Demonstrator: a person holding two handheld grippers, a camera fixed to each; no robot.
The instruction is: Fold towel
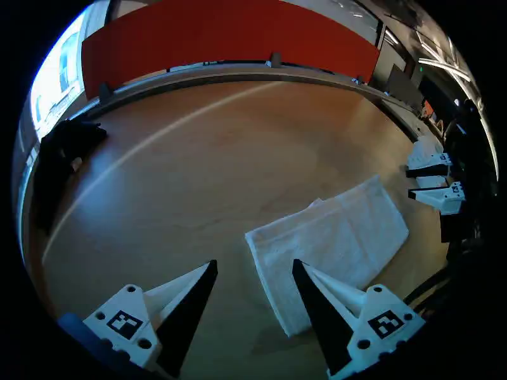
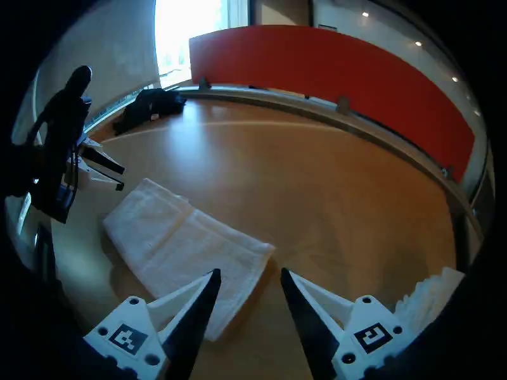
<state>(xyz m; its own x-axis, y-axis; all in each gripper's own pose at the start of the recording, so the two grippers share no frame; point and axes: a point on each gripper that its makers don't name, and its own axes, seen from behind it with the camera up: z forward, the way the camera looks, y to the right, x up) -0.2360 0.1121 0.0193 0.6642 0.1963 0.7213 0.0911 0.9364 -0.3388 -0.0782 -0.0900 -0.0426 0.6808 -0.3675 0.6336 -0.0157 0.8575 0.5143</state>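
Towel [image 1: 336, 244] lies folded on the table [image 1: 190, 164], left gripper [image 1: 254, 263] and right gripper [image 2: 250, 271] both released, empty; any further fold probably wants matching corners pinched evenly.

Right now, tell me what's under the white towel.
The folded towel lies flat on the wooden table, bare wood showing around its edges. Anything between its layers or beneath it is covered.
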